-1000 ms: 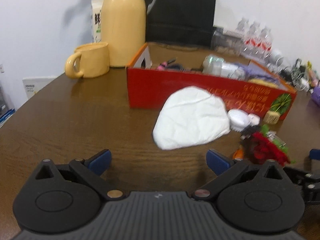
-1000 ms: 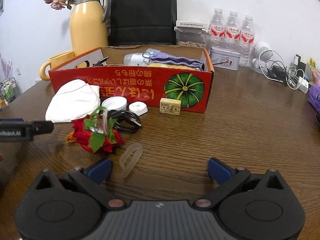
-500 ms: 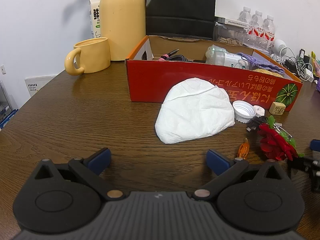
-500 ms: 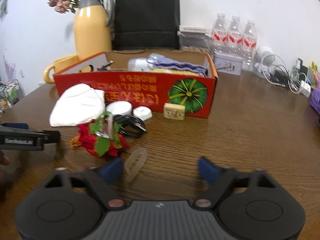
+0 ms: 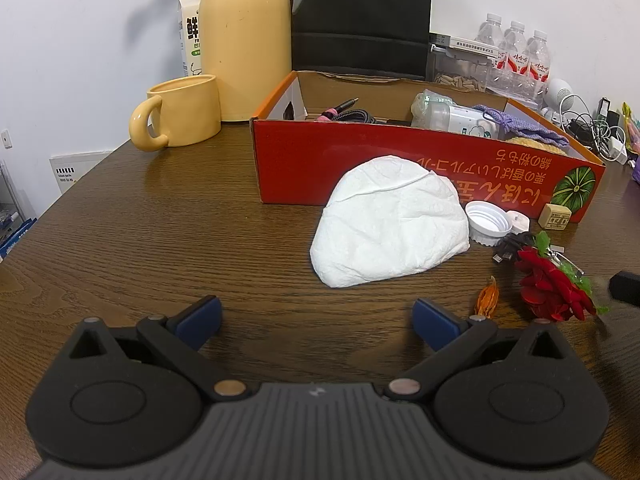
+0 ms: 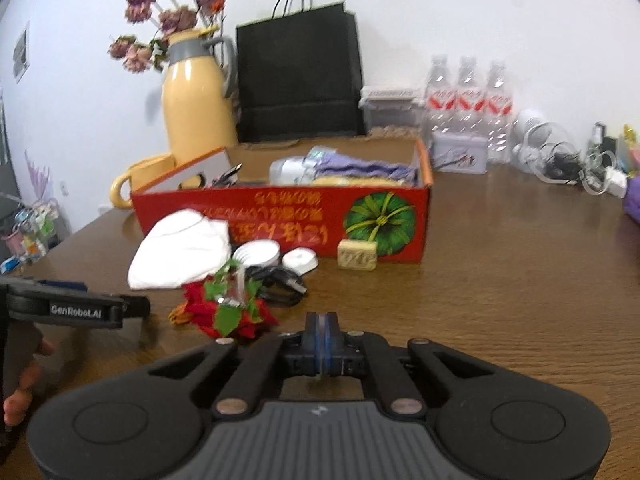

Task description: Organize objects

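My right gripper point(image 6: 322, 328) is shut near the table's front edge. A pale sliver of the translucent loop shows between its pads; the rest of the loop is hidden. Just ahead and to its left lies a red artificial flower point(image 6: 232, 312) point(image 5: 552, 288), beside a black cable point(image 6: 280, 284), a white cap point(image 6: 258, 252) and a crumpled white cloth point(image 6: 180, 252) point(image 5: 388, 220). These lie in front of the red cardboard box point(image 6: 280, 216) point(image 5: 400, 172). My left gripper point(image 5: 316, 316) is open and empty, short of the white cloth.
A small beige block point(image 6: 357, 255) stands against the box front. A yellow mug point(image 5: 180, 116) and yellow jug point(image 5: 244, 40) stand at the back left, a black bag point(image 6: 300, 80) behind the box, water bottles point(image 6: 468, 92) and cables at the back right.
My right gripper's jaws went from wide open to shut, and the translucent loop that lay on the table between them is no longer on the wood. The left gripper stayed put.
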A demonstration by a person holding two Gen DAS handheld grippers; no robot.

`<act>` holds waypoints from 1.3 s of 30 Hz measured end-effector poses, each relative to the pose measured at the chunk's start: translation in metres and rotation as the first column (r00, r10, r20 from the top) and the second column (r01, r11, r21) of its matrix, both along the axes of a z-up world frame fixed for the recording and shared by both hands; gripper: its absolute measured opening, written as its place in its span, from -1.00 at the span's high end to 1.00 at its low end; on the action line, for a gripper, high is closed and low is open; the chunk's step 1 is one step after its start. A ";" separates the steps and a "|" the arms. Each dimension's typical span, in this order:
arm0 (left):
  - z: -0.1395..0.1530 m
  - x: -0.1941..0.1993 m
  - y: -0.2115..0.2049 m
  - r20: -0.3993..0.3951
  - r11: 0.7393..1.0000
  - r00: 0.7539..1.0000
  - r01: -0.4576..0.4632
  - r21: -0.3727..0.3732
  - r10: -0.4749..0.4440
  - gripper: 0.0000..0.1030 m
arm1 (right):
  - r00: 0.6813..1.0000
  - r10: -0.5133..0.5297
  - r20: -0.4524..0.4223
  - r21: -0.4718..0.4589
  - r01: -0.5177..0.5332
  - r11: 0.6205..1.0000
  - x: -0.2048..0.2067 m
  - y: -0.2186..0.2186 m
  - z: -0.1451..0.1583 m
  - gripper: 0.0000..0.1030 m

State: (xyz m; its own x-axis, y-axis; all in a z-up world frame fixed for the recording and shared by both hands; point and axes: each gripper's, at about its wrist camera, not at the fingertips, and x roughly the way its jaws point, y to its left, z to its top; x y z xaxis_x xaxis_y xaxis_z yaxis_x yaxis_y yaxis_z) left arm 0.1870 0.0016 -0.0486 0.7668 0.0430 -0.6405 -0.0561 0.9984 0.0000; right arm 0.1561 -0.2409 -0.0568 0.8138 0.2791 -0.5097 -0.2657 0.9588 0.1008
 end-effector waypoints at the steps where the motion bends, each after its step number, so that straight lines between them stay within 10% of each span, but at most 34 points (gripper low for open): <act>1: 0.000 0.000 0.000 0.000 1.000 1.000 0.000 0.000 0.000 -1.00 | 1.000 -0.010 0.015 0.001 0.010 1.000 -0.002 -0.001 0.001 0.98; 15: 0.013 -0.025 -0.012 0.170 0.990 0.977 0.135 -0.046 -0.126 -0.96 | 0.997 -0.050 0.063 0.038 0.047 0.998 -0.007 -0.011 0.006 0.95; 20: 0.010 -0.020 -0.032 0.136 0.976 0.969 0.213 -0.041 -0.206 -0.65 | 0.997 -0.078 -0.005 0.008 0.078 0.997 0.002 -0.009 -0.001 -0.12; 23: 0.006 -0.010 -0.046 0.096 0.965 0.963 0.257 -0.046 -0.252 -0.38 | 0.996 -0.082 -0.021 0.002 0.082 0.997 0.005 -0.009 -0.003 -0.10; 27: 0.002 -0.005 -0.058 0.065 0.956 0.955 0.291 -0.035 -0.288 0.73 | 0.995 -0.077 -0.062 -0.001 0.077 0.997 0.009 -0.009 -0.007 -0.10; 30: 0.003 -0.009 -0.052 0.087 0.959 0.958 0.277 -0.062 -0.272 0.73 | 0.995 -0.039 -0.095 -0.015 0.038 0.999 0.010 -0.004 -0.010 0.04; 34: 0.007 -0.011 -0.043 0.112 0.966 0.965 0.246 -0.084 -0.236 0.73 | 0.995 -0.015 -0.098 -0.003 0.015 1.000 0.009 -0.003 -0.010 0.89; 39: 0.010 -0.012 -0.038 0.132 0.968 0.966 0.233 -0.094 -0.220 0.73 | 0.997 -0.022 -0.071 0.011 0.022 1.000 0.005 -0.004 -0.007 0.94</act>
State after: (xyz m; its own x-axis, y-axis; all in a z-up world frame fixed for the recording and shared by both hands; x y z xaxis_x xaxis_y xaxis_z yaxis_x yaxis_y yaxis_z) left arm 0.1750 -0.0368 -0.0387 0.8196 -0.2051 -0.5349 0.1789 0.9787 -0.1012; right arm 0.1611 -0.2447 -0.0638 0.7816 0.2677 -0.5635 -0.2362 0.9630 0.1299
